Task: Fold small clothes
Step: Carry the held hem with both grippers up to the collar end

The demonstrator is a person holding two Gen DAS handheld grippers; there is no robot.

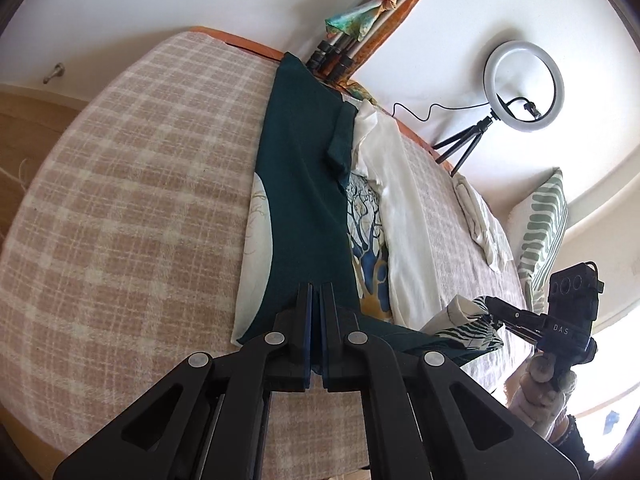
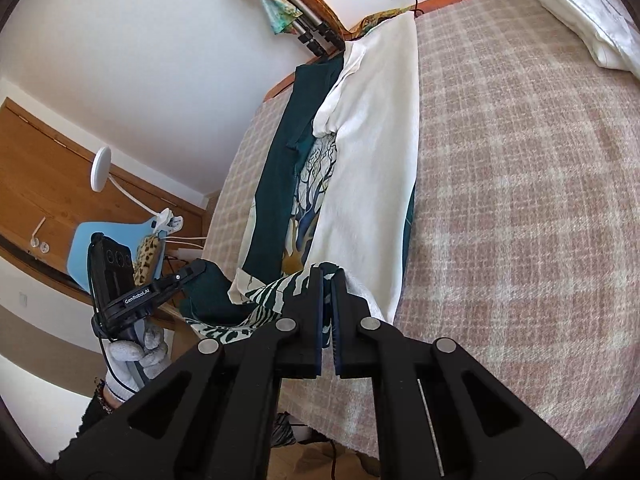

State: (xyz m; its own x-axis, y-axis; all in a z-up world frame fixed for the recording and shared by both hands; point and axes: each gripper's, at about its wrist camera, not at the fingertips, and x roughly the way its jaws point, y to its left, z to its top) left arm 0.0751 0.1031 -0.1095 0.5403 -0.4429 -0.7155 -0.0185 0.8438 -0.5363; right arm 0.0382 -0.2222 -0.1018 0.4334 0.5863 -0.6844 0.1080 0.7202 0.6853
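A dark green T-shirt with a white tree print lies lengthwise on the checked bed cover, both long sides folded inward. It also shows in the right wrist view, its white inside panel turned up. My left gripper is shut on the shirt's green hem at the near edge. My right gripper is shut on the hem's other corner, where the green-and-white print bunches. The right gripper also shows in the left wrist view, and the left gripper in the right wrist view.
A folded white garment lies further along the bed. A striped pillow leans at the wall. A ring light on a tripod and tripod legs stand behind the bed. A blue chair stands beside it.
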